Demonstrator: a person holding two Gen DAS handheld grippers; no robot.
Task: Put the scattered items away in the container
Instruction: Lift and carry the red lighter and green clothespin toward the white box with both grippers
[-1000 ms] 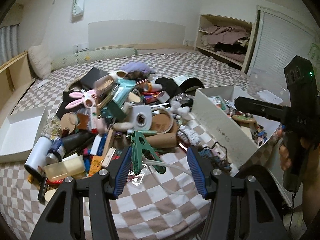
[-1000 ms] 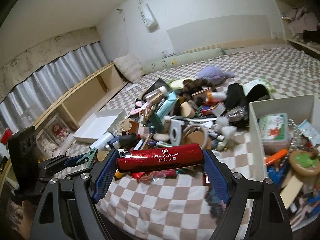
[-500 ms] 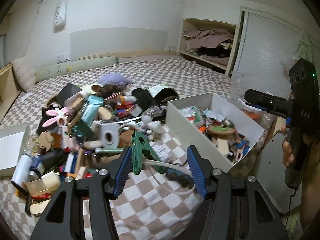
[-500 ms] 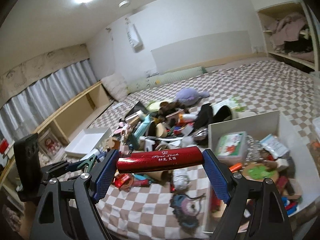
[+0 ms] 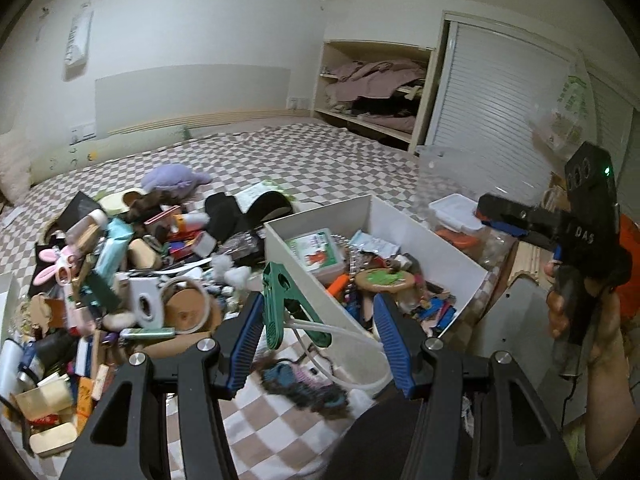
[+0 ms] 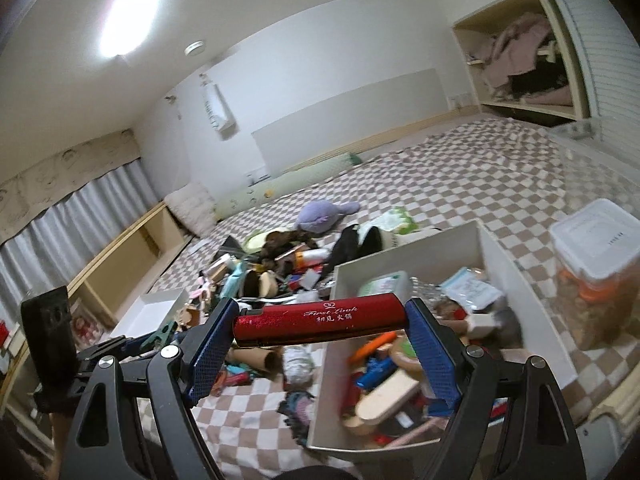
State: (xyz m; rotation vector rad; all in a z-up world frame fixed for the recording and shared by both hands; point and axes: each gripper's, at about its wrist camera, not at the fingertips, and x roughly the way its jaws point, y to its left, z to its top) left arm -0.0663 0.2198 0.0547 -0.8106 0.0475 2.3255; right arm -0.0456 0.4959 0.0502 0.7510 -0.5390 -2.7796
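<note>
My left gripper (image 5: pixel 318 320) is shut on a green plastic clip (image 5: pixel 276 300) with a white cord looping to the right pad. It hangs above the near left wall of the white box (image 5: pixel 304 296), which holds several small items. My right gripper (image 6: pixel 320 322) is shut on a glossy red bar (image 6: pixel 320 316) with white lettering, held lengthwise between the blue pads above the box's (image 6: pixel 404 256) left part. In the left wrist view the right gripper (image 5: pixel 500 216) shows at the far right, held by a hand (image 5: pixel 600 320). The left gripper (image 6: pixel 132 344) shows low left in the right wrist view.
A heap of scattered items (image 5: pixel 120 280) lies on the checked bed left of the box, with a purple plush (image 5: pixel 176 178) behind it. A fuzzy dark thing (image 5: pixel 304 384) lies by the box's near corner. A clear lidded tub (image 6: pixel 592 264) stands right of the box, and a shallow white tray (image 6: pixel 148 312) left.
Both grippers have swung to the right, from over the heap toward the white box, which now fills the middle of both views. Both grips are unchanged.
</note>
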